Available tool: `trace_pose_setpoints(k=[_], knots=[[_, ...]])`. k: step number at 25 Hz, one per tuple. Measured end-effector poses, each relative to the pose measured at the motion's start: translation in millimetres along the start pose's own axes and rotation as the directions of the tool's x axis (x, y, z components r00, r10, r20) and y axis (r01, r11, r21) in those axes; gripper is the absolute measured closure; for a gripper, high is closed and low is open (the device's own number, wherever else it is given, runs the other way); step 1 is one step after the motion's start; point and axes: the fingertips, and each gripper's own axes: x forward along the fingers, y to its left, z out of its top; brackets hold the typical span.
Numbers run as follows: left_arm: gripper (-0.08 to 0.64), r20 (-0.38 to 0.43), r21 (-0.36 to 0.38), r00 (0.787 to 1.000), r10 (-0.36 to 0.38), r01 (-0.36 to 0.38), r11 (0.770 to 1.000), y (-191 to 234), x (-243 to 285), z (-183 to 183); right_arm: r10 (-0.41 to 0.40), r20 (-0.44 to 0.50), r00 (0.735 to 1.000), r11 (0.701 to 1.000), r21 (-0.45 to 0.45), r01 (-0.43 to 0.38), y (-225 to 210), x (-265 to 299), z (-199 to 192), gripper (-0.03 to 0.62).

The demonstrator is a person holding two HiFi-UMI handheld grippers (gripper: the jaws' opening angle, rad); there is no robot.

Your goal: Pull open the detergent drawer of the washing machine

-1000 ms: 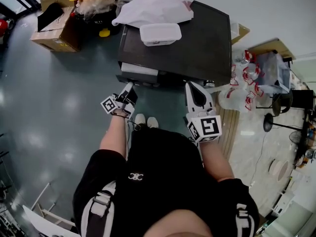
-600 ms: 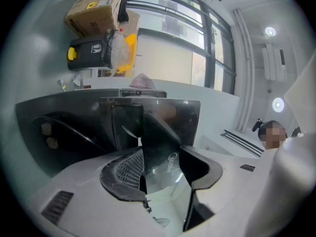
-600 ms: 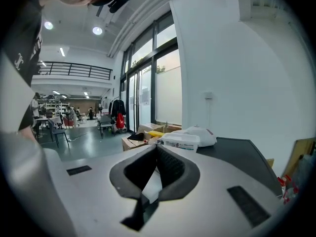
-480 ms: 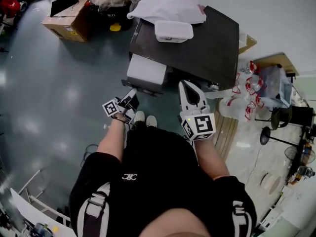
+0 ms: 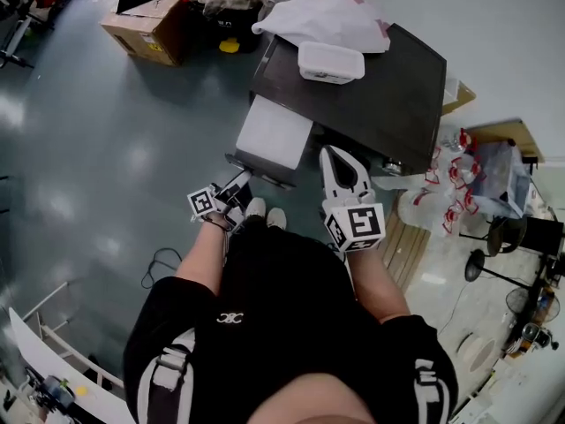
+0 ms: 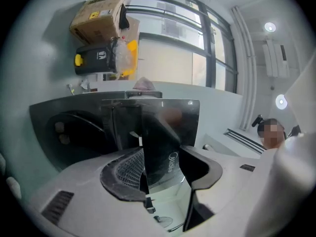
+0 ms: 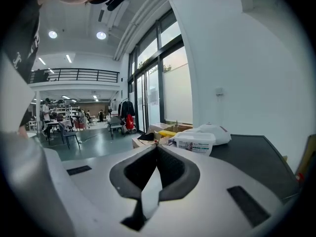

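Head view shows the detergent drawer (image 5: 275,132) drawn well out of the washing machine (image 5: 380,95), its pale top lying as a broad block at the centre of the frame, towards the top. A second ago only a thin pale strip was seen at the machine's front edge, and half a second ago about half as much as now, so the drawer is being pulled steadily down-left in the frame, towards the person.

The left gripper (image 5: 238,180) is held at the drawer's lower end. In the left gripper view (image 6: 163,154) its jaws are pinched on the drawer's glossy dark front panel (image 6: 165,125), which stands upright between the pads. The grip is judged to be firm, since the panel has come away from the machine together with the gripper.

The right gripper (image 5: 336,153) is kept just right of the drawer, near the machine's front edge and touching nothing. In the right gripper view (image 7: 157,149) its jaws are pressed together with nothing between them.

A white tub (image 5: 330,62) and a plastic bag (image 5: 327,16) lie unmoved on the machine's top.

The task is judged almost done: whether the drawer has reached its stop cannot be told, so only a short further pull may be left
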Motion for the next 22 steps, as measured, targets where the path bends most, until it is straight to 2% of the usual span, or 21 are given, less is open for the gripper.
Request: trace_pose_setpoints(k=[10, 16, 22], knots=[[0.344, -0.047, -0.011, 0.998, 0.037, -0.038, 0.999, -8.8, -54.3, -26.1, 0.061, -0.013, 0.998, 0.998, 0.016, -0.061, 26.4, 12.3, -13.2, 0.591], [0.344, 0.004, 0.007, 0.998, 0.07, -0.07, 0.998, -13.6, -81.6, -28.8, 0.097, -0.021, 0.995, 0.995, 0.026, -0.096, 37.6, 12.5, -20.8, 0.591], [0.344, 0.011, 0.015, 0.996, 0.086, -0.087, 0.996, -18.4, -91.6, -36.0, 0.122, -0.019, 0.992, 0.992, 0.034, -0.121, 45.5, 7.5, -23.4, 0.591]])
